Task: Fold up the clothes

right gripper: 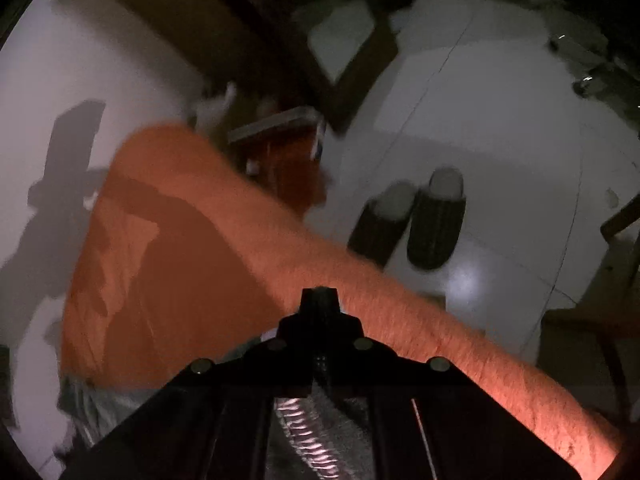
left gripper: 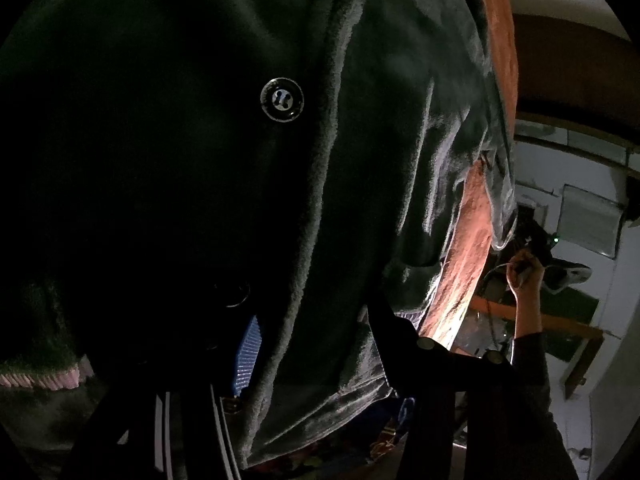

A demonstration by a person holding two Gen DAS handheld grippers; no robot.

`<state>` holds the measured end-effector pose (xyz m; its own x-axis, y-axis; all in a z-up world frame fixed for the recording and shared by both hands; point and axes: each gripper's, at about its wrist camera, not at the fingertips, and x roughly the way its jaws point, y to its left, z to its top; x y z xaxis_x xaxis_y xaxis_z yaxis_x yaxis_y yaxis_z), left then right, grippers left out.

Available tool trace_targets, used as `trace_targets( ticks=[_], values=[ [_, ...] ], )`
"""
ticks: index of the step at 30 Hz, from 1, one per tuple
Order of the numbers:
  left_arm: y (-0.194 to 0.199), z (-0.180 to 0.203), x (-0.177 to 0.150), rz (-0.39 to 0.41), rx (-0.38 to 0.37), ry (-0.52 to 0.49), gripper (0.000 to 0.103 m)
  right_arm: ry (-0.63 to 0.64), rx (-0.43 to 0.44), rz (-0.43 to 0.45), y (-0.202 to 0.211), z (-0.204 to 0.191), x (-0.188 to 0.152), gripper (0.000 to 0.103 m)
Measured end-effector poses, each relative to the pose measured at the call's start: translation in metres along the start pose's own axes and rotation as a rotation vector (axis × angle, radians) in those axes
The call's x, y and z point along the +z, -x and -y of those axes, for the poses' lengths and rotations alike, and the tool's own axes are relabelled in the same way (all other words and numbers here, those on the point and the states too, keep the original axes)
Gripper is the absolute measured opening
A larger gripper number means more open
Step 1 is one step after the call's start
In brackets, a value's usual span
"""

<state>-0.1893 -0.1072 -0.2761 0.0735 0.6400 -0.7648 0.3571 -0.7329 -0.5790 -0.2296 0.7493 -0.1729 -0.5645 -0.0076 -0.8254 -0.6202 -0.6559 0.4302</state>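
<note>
A dark green fleece garment (left gripper: pixel 200 160) with round buttons (left gripper: pixel 282 100) fills the left wrist view, spread over an orange blanket (left gripper: pixel 468 248). My left gripper (left gripper: pixel 312 360) is at the bottom of that view, half closed, with a thick fold of the garment's hem pressed between its fingers. Far right, a person's hand (left gripper: pixel 524 276) holds my right gripper (left gripper: pixel 536 240) at the garment's outer corner. In the right wrist view my right gripper (right gripper: pixel 320 300) has its tips together over the orange blanket (right gripper: pixel 180 240), and grey-green fabric (right gripper: pixel 304 432) shows between the fingers behind the tips.
A pair of dark slippers (right gripper: pixel 436 224) stands on the white tiled floor (right gripper: pixel 500 120) beside the blanket's edge. A reddish wooden box (right gripper: pixel 280 148) sits by the wall. A wooden frame (left gripper: pixel 560 320) and other furniture lie past the garment's right side. The room is dim.
</note>
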Motion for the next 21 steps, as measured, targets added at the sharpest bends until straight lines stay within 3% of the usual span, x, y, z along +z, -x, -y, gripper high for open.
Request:
trace_targets(
  ticks=[5, 10, 13, 14, 16, 17, 21],
  values=[
    [-0.002, -0.005, 0.0, -0.007, -0.012, 0.02, 0.053, 0.016, -0.038, 0.04, 0.002, -0.009, 0.012, 0.003],
    [-0.006, -0.003, 0.004, -0.014, -0.006, 0.013, 0.053, -0.045, -0.163, 0.171, 0.006, -0.005, 0.025, 0.0],
    [-0.007, 0.0, 0.004, -0.015, -0.008, 0.009, 0.053, -0.082, -0.152, 0.103, -0.006, 0.004, 0.033, 0.0],
    [-0.007, 0.001, 0.004, -0.014, -0.011, 0.009, 0.053, -0.088, -0.138, 0.073, -0.009, 0.005, 0.033, 0.002],
    [-0.008, 0.001, 0.005, -0.012, -0.014, 0.011, 0.053, -0.08, -0.019, 0.024, -0.004, -0.002, 0.016, 0.005],
    [-0.009, 0.0, 0.006, -0.012, -0.016, 0.013, 0.053, -0.031, 0.033, 0.002, 0.002, -0.014, -0.001, 0.009],
    [-0.008, -0.002, 0.007, -0.017, 0.0, 0.009, 0.053, 0.21, 0.196, -0.098, 0.014, -0.073, -0.08, 0.01]
  ],
)
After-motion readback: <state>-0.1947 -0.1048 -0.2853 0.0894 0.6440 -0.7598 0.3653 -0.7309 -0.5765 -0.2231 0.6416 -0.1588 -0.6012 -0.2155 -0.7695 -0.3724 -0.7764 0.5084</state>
